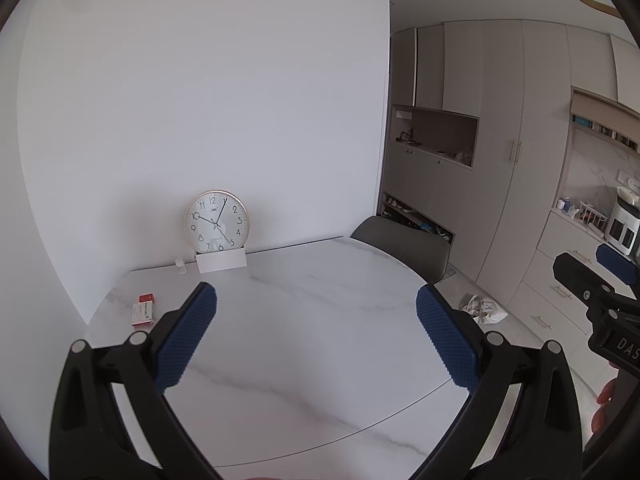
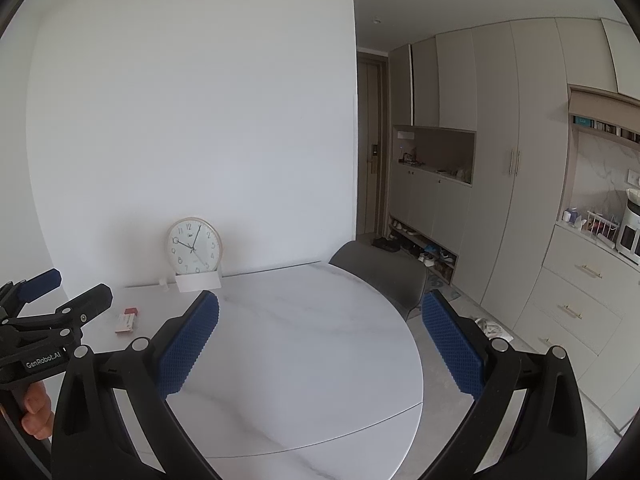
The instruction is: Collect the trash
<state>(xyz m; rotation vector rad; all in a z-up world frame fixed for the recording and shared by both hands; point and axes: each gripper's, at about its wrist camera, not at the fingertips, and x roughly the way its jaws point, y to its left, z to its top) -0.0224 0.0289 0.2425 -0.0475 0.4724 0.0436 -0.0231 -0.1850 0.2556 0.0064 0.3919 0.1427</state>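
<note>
Two wide-open grippers, left gripper [image 1: 316, 336] and right gripper [image 2: 320, 342], above marble table [image 1: 304, 320] beside white wall [image 1: 200, 100].

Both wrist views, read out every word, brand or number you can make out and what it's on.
"GenRobot.AI": side of the left tongs.
"DAS", cut off at the frame edge: the right tongs.
"1" to "12": clock face.
Red and white box: print too small to read.

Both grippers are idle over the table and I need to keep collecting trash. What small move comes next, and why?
Probably ease the right gripper down and to the right toward the crumpled white bag on the floor beside the table. It looks like the clearest trash, both grippers are open and empty, and it lies on the right gripper's side, just beyond its right finger.
</note>
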